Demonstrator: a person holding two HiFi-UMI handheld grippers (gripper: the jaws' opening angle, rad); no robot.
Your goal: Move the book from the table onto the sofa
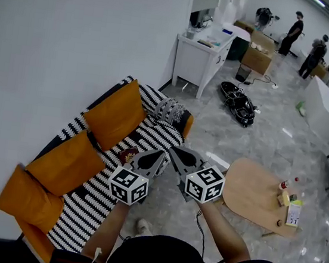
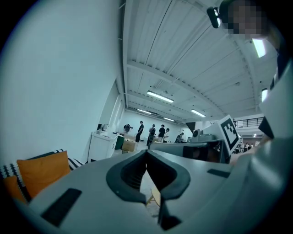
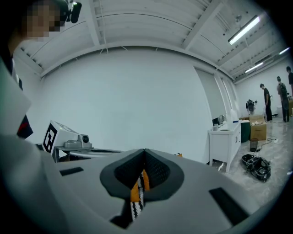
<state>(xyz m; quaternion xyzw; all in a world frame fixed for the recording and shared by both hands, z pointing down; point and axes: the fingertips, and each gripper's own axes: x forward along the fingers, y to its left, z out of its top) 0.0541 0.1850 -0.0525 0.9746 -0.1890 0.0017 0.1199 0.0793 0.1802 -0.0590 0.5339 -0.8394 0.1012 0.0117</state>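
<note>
Book (image 1: 128, 154), dark red in the head view, lies on the sofa (image 1: 92, 199) seat beside the left gripper (image 1: 160, 155) and right gripper (image 1: 172, 150), and each gripper view shows jaws pressed together on nothing, so the placing looks done and the next move is only to back away from the sofa.

white cabinet (image 1: 201, 57) by wall | cardboard box (image 1: 257, 60) | people (image 1: 314, 56) at back
</note>
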